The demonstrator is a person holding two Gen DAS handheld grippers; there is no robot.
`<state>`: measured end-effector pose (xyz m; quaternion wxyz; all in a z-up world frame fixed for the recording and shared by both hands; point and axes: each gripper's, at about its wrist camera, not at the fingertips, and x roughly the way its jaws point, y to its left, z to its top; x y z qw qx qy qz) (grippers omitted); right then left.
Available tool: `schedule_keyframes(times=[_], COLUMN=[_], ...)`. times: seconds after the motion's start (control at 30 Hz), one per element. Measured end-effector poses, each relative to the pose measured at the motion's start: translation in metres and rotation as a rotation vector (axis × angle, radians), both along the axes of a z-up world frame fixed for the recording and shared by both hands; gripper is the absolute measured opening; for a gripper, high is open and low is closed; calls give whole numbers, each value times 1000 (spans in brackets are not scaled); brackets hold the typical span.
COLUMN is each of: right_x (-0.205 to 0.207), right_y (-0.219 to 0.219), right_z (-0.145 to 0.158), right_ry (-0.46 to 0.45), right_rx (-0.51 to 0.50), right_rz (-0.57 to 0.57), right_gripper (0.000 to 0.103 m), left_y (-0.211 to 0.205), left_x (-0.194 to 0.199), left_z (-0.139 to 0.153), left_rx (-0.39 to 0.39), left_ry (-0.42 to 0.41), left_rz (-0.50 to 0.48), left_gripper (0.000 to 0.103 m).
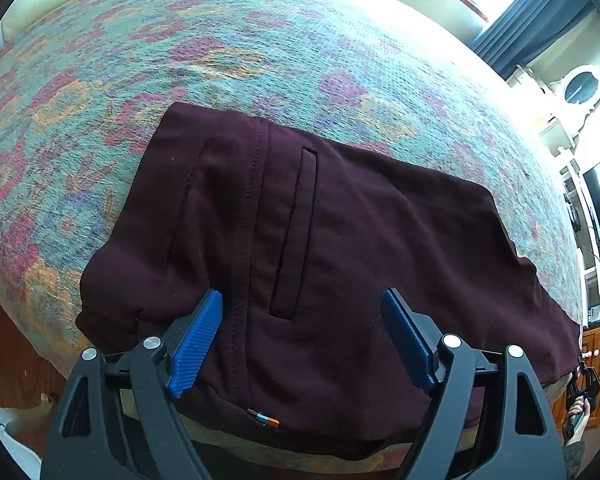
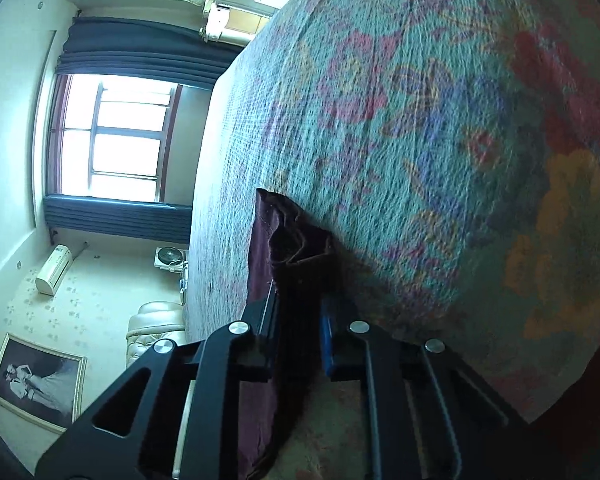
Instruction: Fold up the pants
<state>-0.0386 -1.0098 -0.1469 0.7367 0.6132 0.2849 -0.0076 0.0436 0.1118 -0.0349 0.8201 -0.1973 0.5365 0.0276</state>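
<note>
The dark maroon pants (image 1: 324, 248) lie on a bed, spread over a bedspread (image 1: 260, 40) patterned in teal, pink and orange. They sit near the bed's near edge, with part of the fabric hanging over that edge. A long welt pocket (image 1: 296, 232) faces up, and a seam runs beside it. A small blue and orange tag (image 1: 265, 418) shows at the lower hem of the fabric.

The left gripper (image 1: 302, 304) hangs over the pants, pointing steeply down. Its jaws stand wide apart, with the blue pads (image 1: 198, 344) on either side of the pocket. Nothing is pinched between them, though whether the pad tips rest on the cloth cannot be told.

In the right wrist view, the right gripper (image 2: 300, 312) is nearly closed on a bunched edge of the pants (image 2: 296, 240). The fabric passes between the two fingers and rises beyond them in a crumpled fold, close against the bedspread (image 2: 440, 120). One blue pad (image 2: 327, 340) shows against the cloth; the other side is hidden by the fabric.

At the right edge of the left wrist view, a hand (image 1: 578, 408) holds the handle of the other gripper near the corner of the pants.

Around the bed there is a window (image 2: 116, 136) with dark blue curtains (image 2: 140, 60), and a framed picture (image 2: 40, 384) on the wall.
</note>
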Motion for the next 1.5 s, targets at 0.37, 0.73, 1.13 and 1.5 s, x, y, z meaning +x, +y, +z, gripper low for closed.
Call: schedule_keyframes(times=[0.37, 0.73, 1.13, 1.5], right_x=[-7, 26, 81, 88], right_y=[-5, -52, -18, 22], right_z=[-16, 34, 38, 88], right_ry=[-19, 29, 175, 324], right_rx=[28, -126, -263, -489], right_rz=[22, 168, 672, 660], right_gripper=[15, 47, 66, 13], left_y=[-5, -9, -18, -18], left_x=[-2, 2, 5, 4], left_z=[-1, -2, -3, -2], left_rx=[35, 77, 126, 119], left_ry=[-10, -2, 7, 7], left_rz=[-18, -31, -23, -36], left_gripper=[80, 81, 84, 85])
